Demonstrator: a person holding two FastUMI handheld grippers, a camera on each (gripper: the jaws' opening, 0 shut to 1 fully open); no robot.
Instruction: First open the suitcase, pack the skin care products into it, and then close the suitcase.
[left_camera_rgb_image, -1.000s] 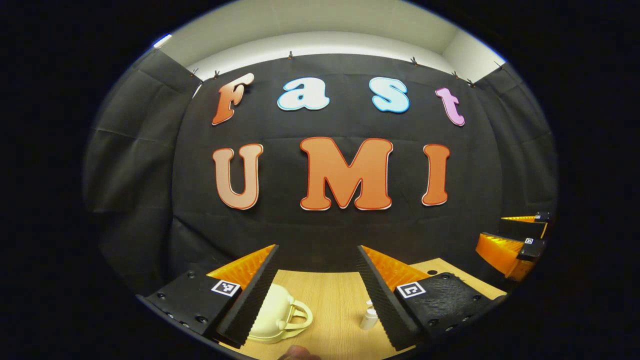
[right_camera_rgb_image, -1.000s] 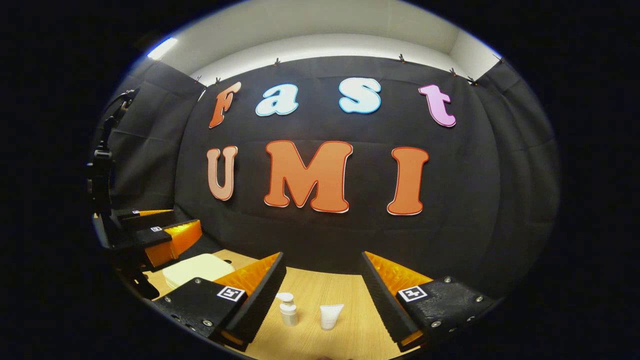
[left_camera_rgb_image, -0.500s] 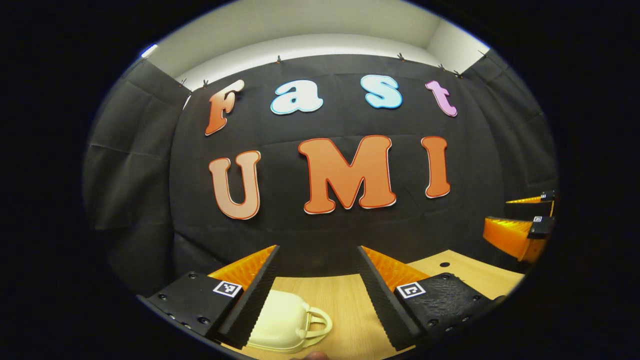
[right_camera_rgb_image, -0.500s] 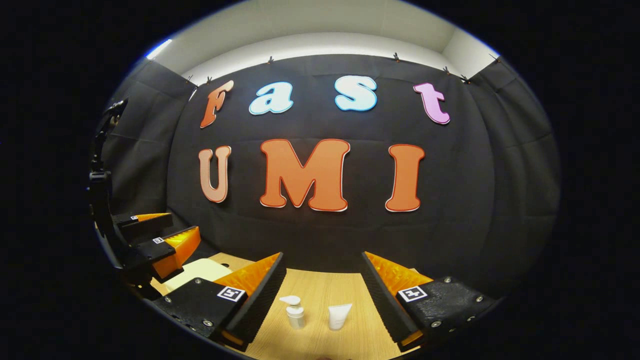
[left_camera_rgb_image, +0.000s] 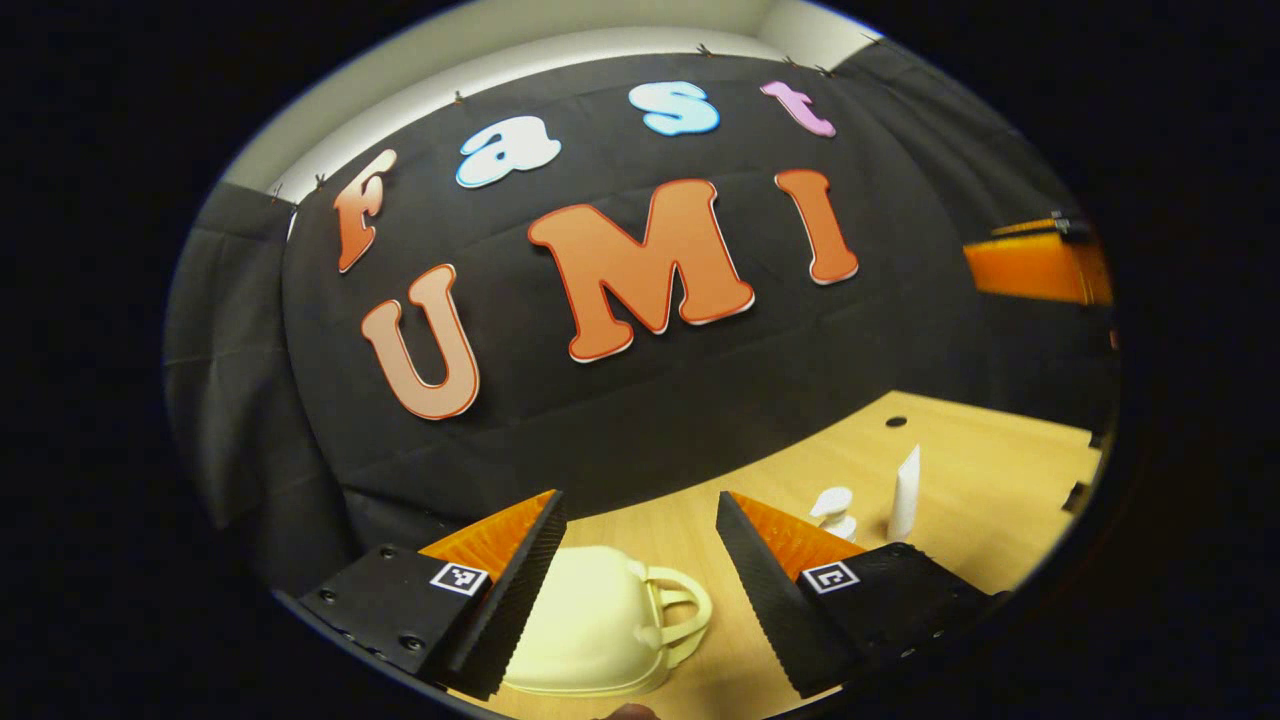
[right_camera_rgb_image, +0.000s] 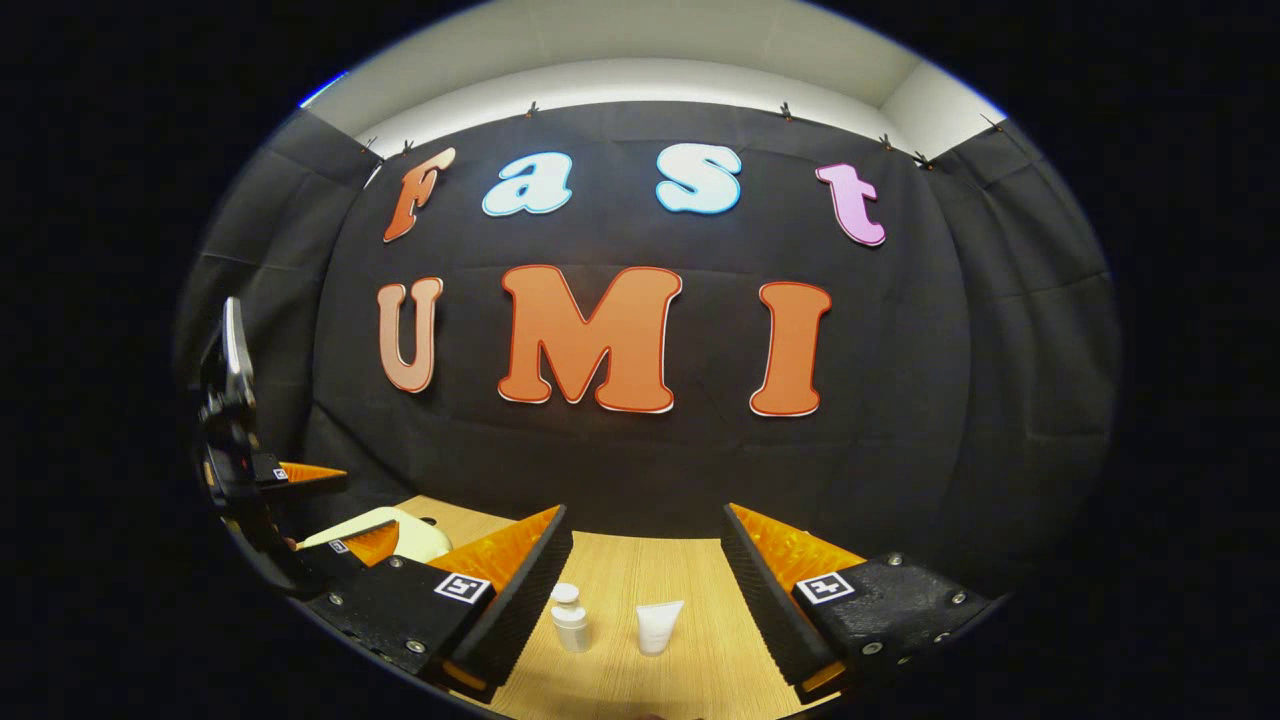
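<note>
Suitcase lies closed on the table between the left tool's spread fingers; opening comes first, needing a grip at its lid. Right tool hangs apart above pump bottle and tube.

Even, moderately dim light falls from above, brightest on the pale ceiling band. Both views stay sharp centrally, with strong fisheye bending and darkening toward edges.

The left tongs' finger hides the cream suitcase's left side, and its latch cannot be made out.
</note>
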